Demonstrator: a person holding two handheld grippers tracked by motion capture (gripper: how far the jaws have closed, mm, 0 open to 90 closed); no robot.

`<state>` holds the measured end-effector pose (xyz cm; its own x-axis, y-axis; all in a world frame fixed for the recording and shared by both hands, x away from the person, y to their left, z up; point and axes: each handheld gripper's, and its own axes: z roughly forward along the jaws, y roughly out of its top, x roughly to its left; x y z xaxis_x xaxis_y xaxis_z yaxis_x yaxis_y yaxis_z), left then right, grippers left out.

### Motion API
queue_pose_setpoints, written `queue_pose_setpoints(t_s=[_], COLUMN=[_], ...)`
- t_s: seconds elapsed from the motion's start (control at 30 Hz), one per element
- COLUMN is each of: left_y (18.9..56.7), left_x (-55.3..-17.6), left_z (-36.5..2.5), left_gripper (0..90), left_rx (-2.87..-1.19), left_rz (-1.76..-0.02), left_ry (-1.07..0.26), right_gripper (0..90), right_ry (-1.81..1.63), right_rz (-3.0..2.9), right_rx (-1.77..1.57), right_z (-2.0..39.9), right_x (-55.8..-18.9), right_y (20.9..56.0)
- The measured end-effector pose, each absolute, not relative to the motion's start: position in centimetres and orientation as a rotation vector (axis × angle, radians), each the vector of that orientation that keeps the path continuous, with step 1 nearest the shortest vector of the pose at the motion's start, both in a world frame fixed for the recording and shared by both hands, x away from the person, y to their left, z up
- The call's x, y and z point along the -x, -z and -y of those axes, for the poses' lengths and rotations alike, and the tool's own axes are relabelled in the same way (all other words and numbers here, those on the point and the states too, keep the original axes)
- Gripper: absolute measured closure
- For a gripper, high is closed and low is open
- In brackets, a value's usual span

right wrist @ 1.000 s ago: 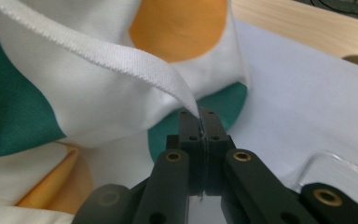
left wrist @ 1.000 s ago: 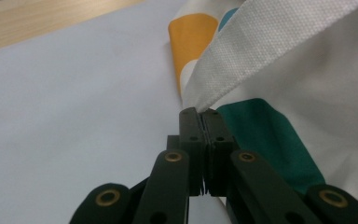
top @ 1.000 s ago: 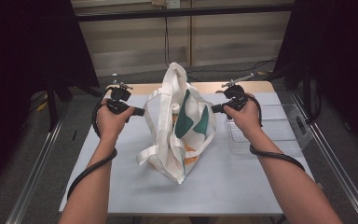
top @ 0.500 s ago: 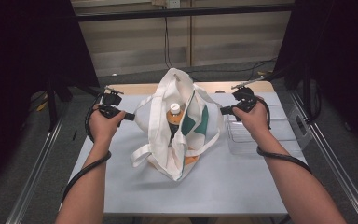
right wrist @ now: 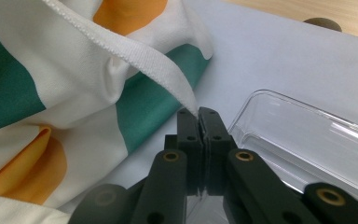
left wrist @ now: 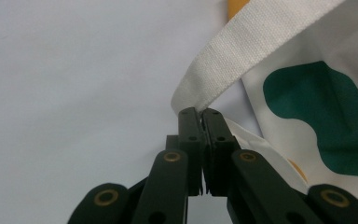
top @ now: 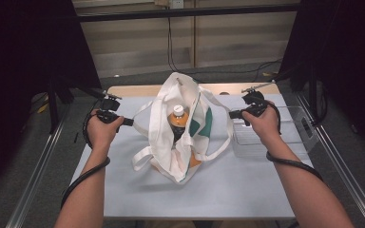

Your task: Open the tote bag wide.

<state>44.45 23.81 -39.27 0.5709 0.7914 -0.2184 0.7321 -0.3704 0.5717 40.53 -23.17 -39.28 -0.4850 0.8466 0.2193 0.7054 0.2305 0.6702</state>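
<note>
Item: cloth bag (top: pixel 183 135), white with green and orange patches, standing near the middle of the grey table (top: pixel 123 190), its mouth spread open.

Contents: bottle (top: pixel 177 118) with an orange body and white cap, upright inside the bag, cap showing in the gap between the two sides.

Handles: two white straps. Left strap (left wrist: pixel 223 60) runs out from the bag toward the left side of the table; right strap (right wrist: pixel 140 58) runs out toward the right. The line from strap to strap lies across the table, left to right, with the bag between.

Left gripper (top: pixel 126 122): jaws pressed together on the end of the left strap, as the left gripper view shows; it sits left of the bag, just beside it.

Right gripper (top: pixel 232 114): jaws likewise pinched shut on the right strap, sitting right of the bag and near the far end of a clear plastic tray (top: pixel 290 137).

Relation for the coming move: each gripper lies outward of the bag along its own strap, on opposite sides, about equally near. The bottle stands midway between them, so neither hand is clearly the closer. Judged so, any further pull outward would widen the mouth; a lift would draw both straps up over the bottle.

Other: wooden board edge (top: pixel 133 90) at the far side of the table.
</note>
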Motion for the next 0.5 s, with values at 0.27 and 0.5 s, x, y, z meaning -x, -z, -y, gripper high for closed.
queue_pose_setpoints(t_s=[0.27, 0.5], left_y=[38.9, 37.8], left_x=[-44.2, -43.9], left_z=[-23.4, -23.4], left_gripper=[76.7, 68.4], left_rx=[-2.182, -2.188], left_rz=[-1.195, -1.178], left_ry=[-0.108, -0.110], right_gripper=[78.0, 65.0], right_ry=[-1.081, -1.071], right_rz=[-2.309, -2.315], right_rx=[-1.468, -1.447], right_z=[23.0, 22.5], right_x=[-40.2, -40.0], right_y=[39.3, 38.8])
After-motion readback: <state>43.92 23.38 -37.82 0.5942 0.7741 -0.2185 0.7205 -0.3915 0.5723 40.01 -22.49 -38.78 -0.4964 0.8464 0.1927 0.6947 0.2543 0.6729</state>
